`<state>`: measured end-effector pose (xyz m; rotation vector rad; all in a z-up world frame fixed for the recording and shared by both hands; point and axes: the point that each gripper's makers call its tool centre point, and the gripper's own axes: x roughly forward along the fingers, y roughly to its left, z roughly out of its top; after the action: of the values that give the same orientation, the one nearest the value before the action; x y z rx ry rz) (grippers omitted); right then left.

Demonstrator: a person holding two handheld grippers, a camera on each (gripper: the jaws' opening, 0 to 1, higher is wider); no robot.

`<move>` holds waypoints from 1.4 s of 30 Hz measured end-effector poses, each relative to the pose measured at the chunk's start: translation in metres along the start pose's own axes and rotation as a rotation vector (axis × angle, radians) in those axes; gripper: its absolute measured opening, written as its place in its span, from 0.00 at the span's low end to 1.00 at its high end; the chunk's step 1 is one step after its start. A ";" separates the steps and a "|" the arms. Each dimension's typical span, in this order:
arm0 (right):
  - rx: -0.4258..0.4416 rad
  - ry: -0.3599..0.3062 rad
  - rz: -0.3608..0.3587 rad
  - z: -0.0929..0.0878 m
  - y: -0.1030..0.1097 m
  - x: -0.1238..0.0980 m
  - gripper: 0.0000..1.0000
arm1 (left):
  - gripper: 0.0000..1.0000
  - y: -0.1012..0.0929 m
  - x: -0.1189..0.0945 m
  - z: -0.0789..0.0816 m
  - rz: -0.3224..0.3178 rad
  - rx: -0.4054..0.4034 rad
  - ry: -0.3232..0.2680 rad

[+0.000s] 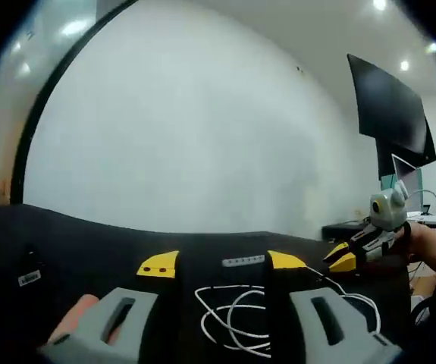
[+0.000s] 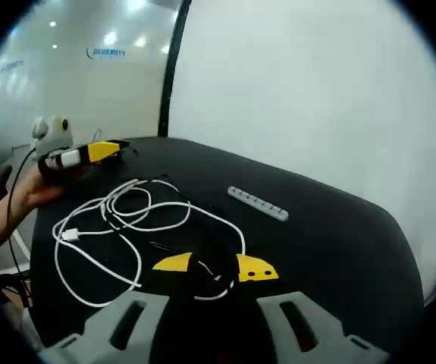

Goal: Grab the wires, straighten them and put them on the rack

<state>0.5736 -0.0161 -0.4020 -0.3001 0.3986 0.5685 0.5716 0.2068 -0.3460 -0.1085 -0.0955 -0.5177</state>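
Right gripper view: parted right tongs [image 2: 214,265] over white wires [image 2: 130,220], nothing gripped.

You won't find much to read here. A blue logo or sign [image 2: 108,52] sits high on the far wall in the right gripper view, too blurred to make out. A small white label [image 1: 29,279] lies on the table [image 1: 89,243], also unreadable.
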 end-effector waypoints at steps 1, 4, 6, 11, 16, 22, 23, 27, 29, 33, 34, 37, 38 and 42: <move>0.026 -0.014 0.011 0.001 0.000 0.001 0.18 | 0.40 0.001 0.001 -0.003 0.003 0.012 0.011; 0.199 -0.015 0.090 0.002 0.009 0.006 0.18 | 0.39 -0.002 0.002 -0.009 -0.009 0.015 0.054; 0.082 0.015 0.061 -0.002 0.010 0.010 0.18 | 0.39 -0.004 0.002 -0.006 -0.017 0.002 0.038; 0.189 -0.112 0.156 0.040 0.041 0.005 0.18 | 0.38 0.020 -0.001 -0.021 0.095 -0.079 0.111; 0.604 -0.046 0.391 0.055 0.088 0.031 0.44 | 0.32 0.020 -0.002 -0.015 0.071 -0.129 0.081; 0.670 -0.139 0.281 0.085 0.064 0.043 0.01 | 0.32 0.016 0.000 -0.021 0.056 -0.103 0.105; 0.759 -0.190 0.366 0.109 0.065 0.027 0.01 | 0.32 0.014 -0.001 -0.018 0.050 -0.100 0.096; 0.689 -0.452 0.391 0.202 0.026 -0.058 0.01 | 0.32 0.013 -0.001 -0.016 0.042 -0.101 0.084; 0.654 -0.552 0.362 0.236 0.007 -0.094 0.01 | 0.32 0.012 -0.001 -0.014 0.039 -0.103 0.075; 0.580 -0.802 0.317 0.318 -0.031 -0.188 0.01 | 0.32 0.012 -0.001 -0.016 0.046 -0.085 0.083; 0.532 -0.856 0.270 0.330 -0.041 -0.204 0.01 | 0.32 0.012 0.000 -0.016 0.045 -0.082 0.087; 0.439 -0.870 0.139 0.336 -0.062 -0.218 0.01 | 0.32 0.011 0.002 -0.020 0.044 -0.058 0.109; 0.450 -0.841 0.140 0.329 -0.063 -0.212 0.01 | 0.33 0.010 0.002 -0.020 0.038 -0.054 0.107; 0.469 -0.675 0.088 0.260 -0.074 -0.154 0.01 | 0.34 0.003 0.001 -0.024 0.018 -0.010 0.125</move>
<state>0.5705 -0.0470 -0.0927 0.3614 -0.1168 0.6084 0.5758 0.2056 -0.3698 -0.0866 0.0299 -0.5056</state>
